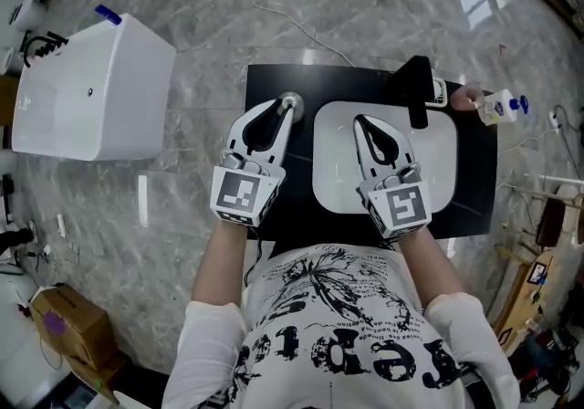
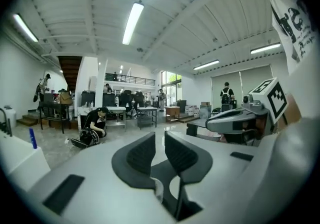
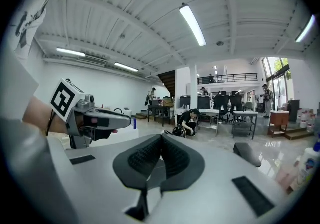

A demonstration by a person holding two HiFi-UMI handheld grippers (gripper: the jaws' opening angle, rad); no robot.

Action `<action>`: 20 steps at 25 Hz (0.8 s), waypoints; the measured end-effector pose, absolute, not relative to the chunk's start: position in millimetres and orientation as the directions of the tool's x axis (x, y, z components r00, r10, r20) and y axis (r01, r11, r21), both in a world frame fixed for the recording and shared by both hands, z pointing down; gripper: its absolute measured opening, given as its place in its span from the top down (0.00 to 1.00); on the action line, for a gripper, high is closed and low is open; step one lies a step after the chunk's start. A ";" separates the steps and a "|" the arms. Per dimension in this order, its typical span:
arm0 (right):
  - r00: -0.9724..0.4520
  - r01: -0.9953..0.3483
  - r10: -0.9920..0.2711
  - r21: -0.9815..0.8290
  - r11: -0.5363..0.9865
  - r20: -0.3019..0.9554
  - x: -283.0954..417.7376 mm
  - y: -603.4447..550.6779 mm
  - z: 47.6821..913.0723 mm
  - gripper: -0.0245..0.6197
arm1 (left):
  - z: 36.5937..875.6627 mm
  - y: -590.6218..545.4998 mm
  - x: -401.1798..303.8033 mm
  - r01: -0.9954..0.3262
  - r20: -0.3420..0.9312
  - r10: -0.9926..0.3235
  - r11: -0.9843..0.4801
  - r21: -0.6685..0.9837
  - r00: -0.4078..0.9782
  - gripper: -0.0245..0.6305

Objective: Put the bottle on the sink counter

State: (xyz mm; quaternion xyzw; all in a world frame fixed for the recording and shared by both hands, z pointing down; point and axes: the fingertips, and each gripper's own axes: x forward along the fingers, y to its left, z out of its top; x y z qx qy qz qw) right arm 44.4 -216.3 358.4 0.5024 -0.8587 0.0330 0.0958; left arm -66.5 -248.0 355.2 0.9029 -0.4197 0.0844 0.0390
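Two grippers: the left gripper (image 1: 286, 107), jaws a narrow slit apart with nothing between, sits mid-frame over the black counter (image 1: 274, 78). The right gripper (image 1: 362, 122), clenched on nothing, is over the one white sink (image 1: 436, 156). One bottle (image 1: 500, 107) sits upper right, at the counter's right edge, well apart from both.

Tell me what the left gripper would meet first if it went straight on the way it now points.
Probably nothing near: the left gripper looks level across open floor toward tables far off. From the head view its tips sit over a round silver fitting, likely below that line.
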 end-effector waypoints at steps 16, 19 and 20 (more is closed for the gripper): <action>-0.398 -0.912 -0.909 0.055 0.407 0.125 36.3 -136.9 280.2 0.94 | 250.1 -150.6 -93.5 -0.716 0.054 -0.720 -0.694 -0.076 0.692 0.94; -0.391 -0.916 -0.915 0.054 0.397 0.101 37.8 -126.7 269.6 0.94 | 248.0 -139.0 -99.0 -0.704 0.076 -0.709 -0.705 -0.083 0.701 0.94; -0.388 -0.918 -0.917 0.049 0.394 0.096 38.9 -124.2 266.8 0.94 | 246.2 -136.9 -100.9 -0.705 0.076 -0.710 -0.704 -0.083 0.700 0.94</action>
